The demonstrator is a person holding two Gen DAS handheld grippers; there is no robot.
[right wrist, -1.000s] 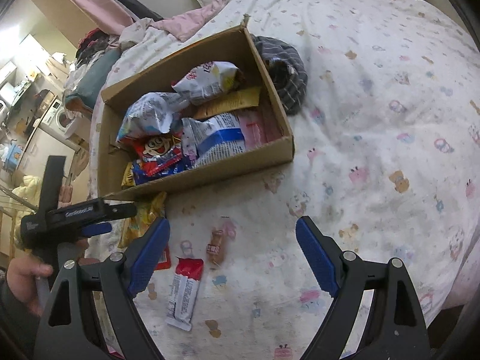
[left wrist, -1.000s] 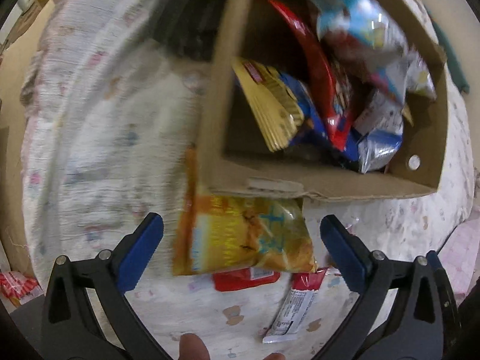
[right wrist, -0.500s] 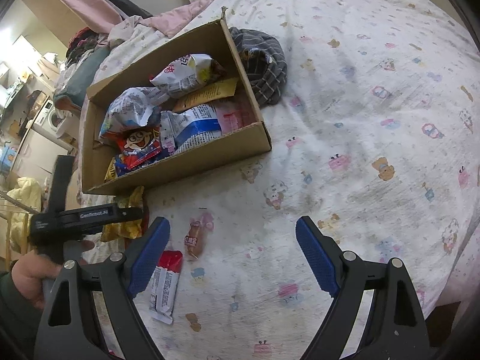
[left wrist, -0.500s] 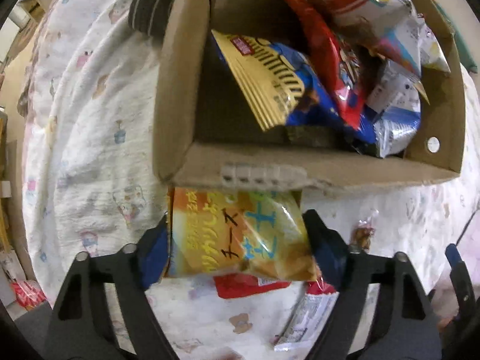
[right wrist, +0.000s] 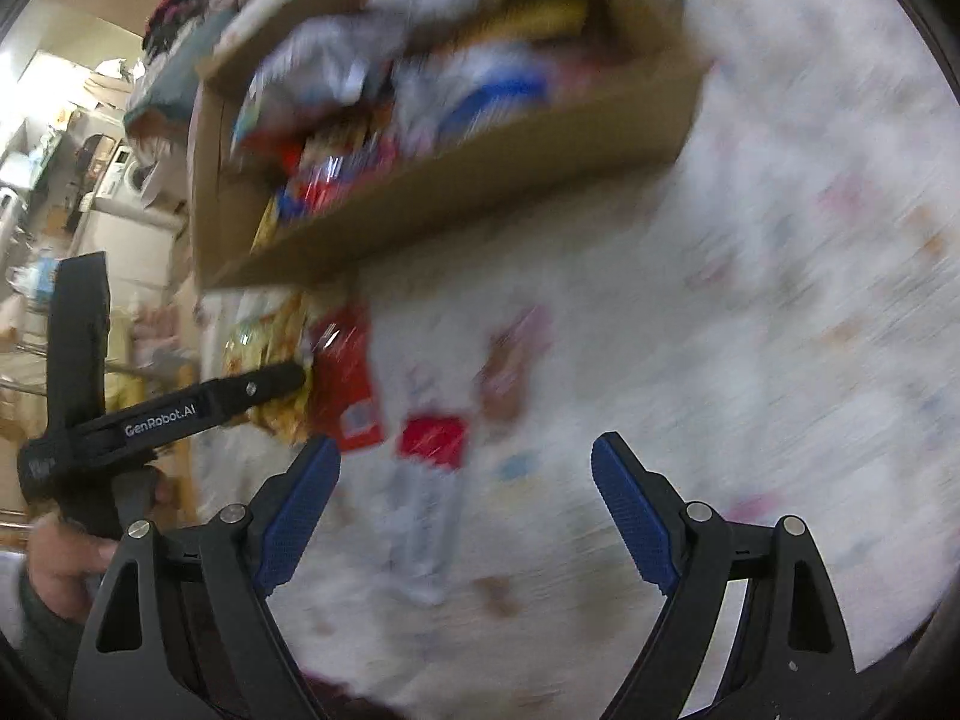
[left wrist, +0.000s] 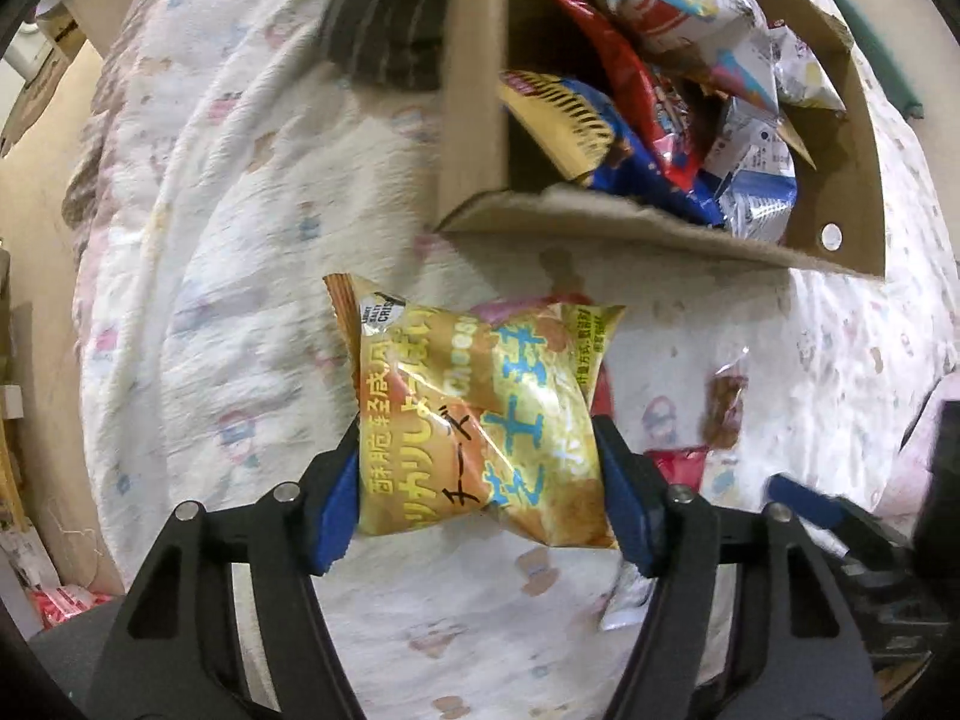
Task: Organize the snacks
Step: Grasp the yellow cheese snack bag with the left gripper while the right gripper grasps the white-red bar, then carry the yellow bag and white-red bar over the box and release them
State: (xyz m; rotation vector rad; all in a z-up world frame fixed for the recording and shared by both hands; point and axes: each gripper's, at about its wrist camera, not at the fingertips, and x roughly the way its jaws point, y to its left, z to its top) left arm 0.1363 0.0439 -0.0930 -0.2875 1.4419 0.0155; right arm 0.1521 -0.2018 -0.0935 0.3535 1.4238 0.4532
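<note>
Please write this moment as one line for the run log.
left gripper: closing on yellow cheese chip bag | right gripper: open, empty | cardboard snack box: bag not in yet

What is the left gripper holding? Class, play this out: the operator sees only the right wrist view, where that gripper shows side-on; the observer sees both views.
Observer: A yellow chip bag. The left gripper is closing its jaws on it, with a pad pressed to each side.
Operator: Is the bag in the box?
Observer: No. It is outside the box, in front of the near wall.
Operator: Is there any room inside?
Observer: Yes, it seems so. A bare patch shows in the near corner, beside a gold striped packet.
</note>
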